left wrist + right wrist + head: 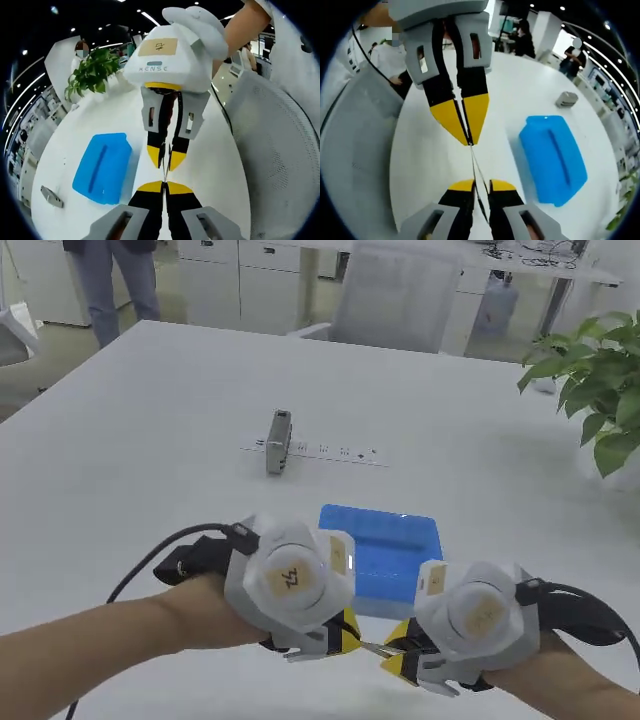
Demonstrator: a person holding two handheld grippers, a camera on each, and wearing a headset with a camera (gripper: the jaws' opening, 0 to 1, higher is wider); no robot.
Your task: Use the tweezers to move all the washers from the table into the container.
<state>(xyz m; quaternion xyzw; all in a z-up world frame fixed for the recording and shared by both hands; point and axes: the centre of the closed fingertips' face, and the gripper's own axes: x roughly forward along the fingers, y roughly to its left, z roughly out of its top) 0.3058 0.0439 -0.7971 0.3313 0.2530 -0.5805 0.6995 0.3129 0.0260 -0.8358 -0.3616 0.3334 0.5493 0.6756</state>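
In the head view the left gripper [350,630] and the right gripper [397,648] meet nose to nose close to the near edge of the counter [150,440]. The tweezers [375,648] bridge the short gap between their jaws, with their long axis running left to right along that edge. The blue container [385,545] lies just beyond both grippers, toward the far edge and about as near to one as to the other. Any washers are too small to tell on the white top. In the left gripper view the left gripper [165,187] has its jaws pressed all but together on one end of the tweezers [165,172]. The right gripper [165,157] faces it, its jaws pinched on the other end, and the container [102,167] sits off to the left of that line. In the right gripper view the right gripper [480,186] has its jaws nearly closed, with the thin legs of the tweezers [475,165] passing between them. The left gripper [466,120] clamps the far end, and the container [552,160] lies to the right. The tool lies straight along both sets of jaws, so I judge this a handover or regrip, and either gripper could take it.
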